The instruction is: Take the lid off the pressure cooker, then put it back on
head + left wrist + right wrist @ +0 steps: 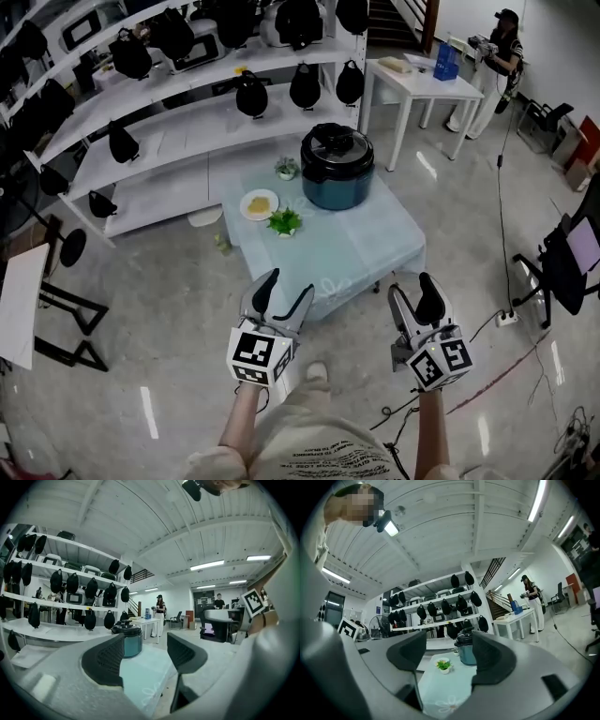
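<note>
Your left gripper (146, 645): jaws apart, nothing btwn them. Past the left jaw's tip, at the far end of the surface (145, 667) w/ its pale blue cloth, stands the pressure cooker (132, 645): teal body, black lid (125, 629) on top. Left side: white shelves (51, 632) w/ black bags (72, 583) hanging in rows. Farther back, a white table (143, 620) w/ a person (160, 613) standing just beside it. Another person (219, 603) is further right, far off. Near the right edge, a square marker (253, 601).
</note>
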`<state>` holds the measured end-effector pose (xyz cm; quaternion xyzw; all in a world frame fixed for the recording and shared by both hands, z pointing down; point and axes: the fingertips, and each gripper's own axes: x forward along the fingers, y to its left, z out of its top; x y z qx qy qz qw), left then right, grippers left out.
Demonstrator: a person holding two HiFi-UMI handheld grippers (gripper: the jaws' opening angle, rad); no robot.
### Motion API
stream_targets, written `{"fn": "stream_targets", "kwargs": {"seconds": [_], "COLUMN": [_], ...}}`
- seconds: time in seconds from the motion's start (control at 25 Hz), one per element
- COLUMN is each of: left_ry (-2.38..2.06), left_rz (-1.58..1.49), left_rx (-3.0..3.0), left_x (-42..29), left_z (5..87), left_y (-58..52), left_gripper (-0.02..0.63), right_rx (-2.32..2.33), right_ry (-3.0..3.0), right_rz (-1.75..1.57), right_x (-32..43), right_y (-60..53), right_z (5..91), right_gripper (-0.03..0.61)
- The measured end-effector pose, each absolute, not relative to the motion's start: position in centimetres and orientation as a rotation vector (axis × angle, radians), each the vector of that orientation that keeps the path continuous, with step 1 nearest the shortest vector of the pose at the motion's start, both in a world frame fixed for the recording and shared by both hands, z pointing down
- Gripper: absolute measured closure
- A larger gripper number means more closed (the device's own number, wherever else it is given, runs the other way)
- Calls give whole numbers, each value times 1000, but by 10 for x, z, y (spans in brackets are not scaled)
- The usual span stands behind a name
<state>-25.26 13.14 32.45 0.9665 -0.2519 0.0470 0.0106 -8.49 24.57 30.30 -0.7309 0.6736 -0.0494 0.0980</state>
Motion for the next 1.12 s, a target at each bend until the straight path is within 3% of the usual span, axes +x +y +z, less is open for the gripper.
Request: {"fn": "stream_targets", "kwargs": {"seconds": [1.12], "left_ry": [-740], "left_rz": [203], "left_rx": [3047], "left_x": [-142], "left_z": [327], "left_y": [-2], "left_gripper": [342], "right_rx": [-2183], "right_ry": [2050], "right_rz": [-164], "right_x": [15], "right_y": [101], "right_z": [310], "right_gripper": [287]}}
